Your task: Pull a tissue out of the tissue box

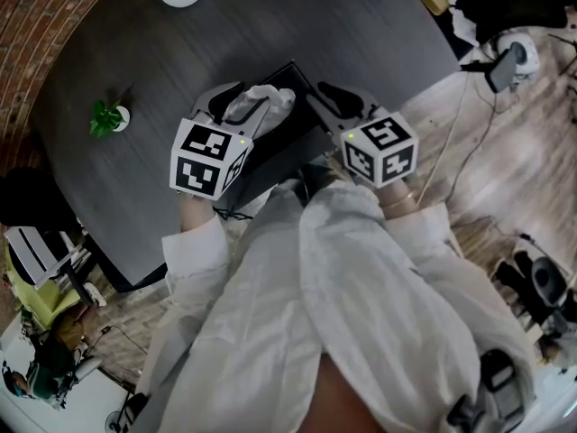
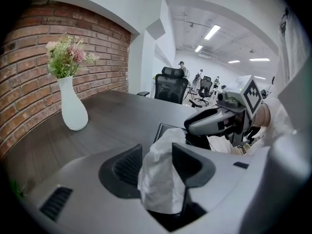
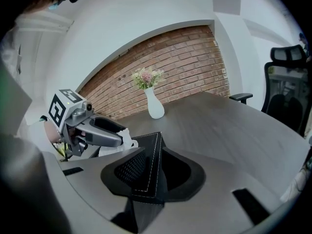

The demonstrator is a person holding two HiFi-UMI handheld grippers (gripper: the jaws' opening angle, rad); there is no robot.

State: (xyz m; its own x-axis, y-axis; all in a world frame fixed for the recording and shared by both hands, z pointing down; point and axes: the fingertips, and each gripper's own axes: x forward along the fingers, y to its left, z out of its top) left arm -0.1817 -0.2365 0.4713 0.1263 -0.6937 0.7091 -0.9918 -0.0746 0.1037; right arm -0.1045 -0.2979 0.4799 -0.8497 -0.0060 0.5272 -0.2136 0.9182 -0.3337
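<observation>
The tissue box (image 1: 288,147), black with a white stitched line along its rim, is sitting at the near edge of the dark table (image 1: 135,52), in the centre of the head view, just above the person's white sleeves (image 1: 361,269). The left gripper (image 2: 158,167) is clamping its jaws on the white tissue (image 2: 161,179), which is standing up out of the box top. The right gripper (image 3: 146,167) is pressing its jaws together on a corner edge of the box. The two grippers are staying close beside each other, with only the box top between them.

Beyond the box, wide table surface is spreading toward the upper left of the frame. There a small green plant (image 1: 108,115) and a white vase (image 2: 73,108) with flowers are standing well apart from the box.

Each gripper cube is showing black and white square markers.

A curved brick wall (image 2: 102,57) is running behind the table. Pale floor (image 1: 505,170) with cables is showing at the right, and office chairs (image 2: 170,84) are standing under the ceiling lights.
</observation>
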